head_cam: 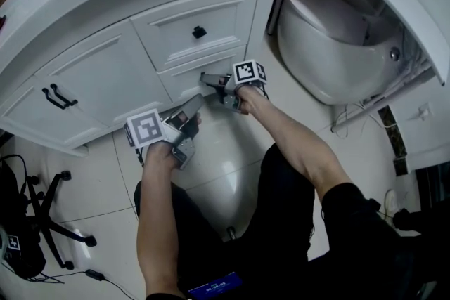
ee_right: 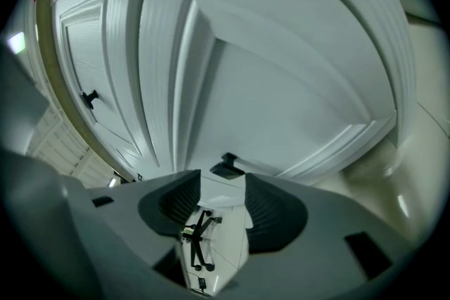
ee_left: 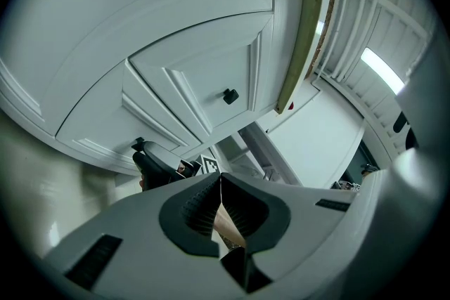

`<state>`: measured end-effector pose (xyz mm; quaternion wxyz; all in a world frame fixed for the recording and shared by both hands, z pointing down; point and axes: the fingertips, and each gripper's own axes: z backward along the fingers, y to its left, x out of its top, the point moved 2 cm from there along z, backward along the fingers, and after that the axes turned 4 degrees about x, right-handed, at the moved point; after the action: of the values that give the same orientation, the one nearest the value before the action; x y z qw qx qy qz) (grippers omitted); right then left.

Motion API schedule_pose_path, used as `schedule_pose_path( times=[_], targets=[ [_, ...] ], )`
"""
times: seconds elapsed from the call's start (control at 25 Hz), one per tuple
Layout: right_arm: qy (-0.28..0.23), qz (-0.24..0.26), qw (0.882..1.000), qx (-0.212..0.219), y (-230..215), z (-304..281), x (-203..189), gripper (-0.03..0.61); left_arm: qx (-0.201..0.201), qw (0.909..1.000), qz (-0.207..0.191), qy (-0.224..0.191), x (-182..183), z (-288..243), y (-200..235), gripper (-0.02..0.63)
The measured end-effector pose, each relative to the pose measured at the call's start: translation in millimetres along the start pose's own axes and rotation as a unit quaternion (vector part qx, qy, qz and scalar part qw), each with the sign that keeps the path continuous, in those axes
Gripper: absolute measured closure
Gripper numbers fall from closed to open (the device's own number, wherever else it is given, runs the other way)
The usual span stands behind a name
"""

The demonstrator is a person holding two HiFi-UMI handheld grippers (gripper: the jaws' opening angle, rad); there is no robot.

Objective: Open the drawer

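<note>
My right gripper (ee_right: 222, 186) has its fingers apart, and the drawer (ee_right: 281, 95) knob (ee_right: 228, 166) sits just ahead of them. I should advance, clamp squarely and pull straight. The left gripper (ee_left: 219, 183) fingers are together.

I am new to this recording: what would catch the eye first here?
The white panelled bathroom cabinet fills the upper left, with the right gripper open just before the small black knob of the lower drawer. The shut left gripper sits below it. A white glossy toilet stands at the right.
</note>
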<state>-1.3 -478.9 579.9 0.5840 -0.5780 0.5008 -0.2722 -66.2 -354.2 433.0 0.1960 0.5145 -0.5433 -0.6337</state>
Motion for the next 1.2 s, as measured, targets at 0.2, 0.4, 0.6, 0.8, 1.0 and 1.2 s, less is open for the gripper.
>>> schedule_pose_path(
  times=[0.2,0.4,0.6,0.8,1.0,1.2],
  targets=[
    [-0.012,-0.017,1.000,0.009,-5,-7,6,0.347,-0.004,0.9999,-0.015,0.001,5,-2,2,0.623],
    [-0.029,-0.038,0.999,0.018,-9,-13,11,0.347,-0.002,0.9999,-0.013,0.003,7,-3,3,0.623],
    [-0.026,-0.030,0.999,0.024,-10,-16,13,0.371,-0.024,0.9995,0.020,-0.005,6,-8,4,0.623],
    [-0.015,-0.011,1.000,0.012,-6,-16,13,0.393,-0.011,0.9999,0.012,0.000,6,-8,5,0.623],
    [-0.009,0.001,1.000,0.001,-4,-16,13,0.396,-0.020,0.9996,0.019,-0.004,5,-9,3,0.623],
    [-0.003,0.006,1.000,-0.008,-3,-15,11,0.399,-0.016,0.9996,0.022,-0.006,6,-7,2,0.623]
  ],
)
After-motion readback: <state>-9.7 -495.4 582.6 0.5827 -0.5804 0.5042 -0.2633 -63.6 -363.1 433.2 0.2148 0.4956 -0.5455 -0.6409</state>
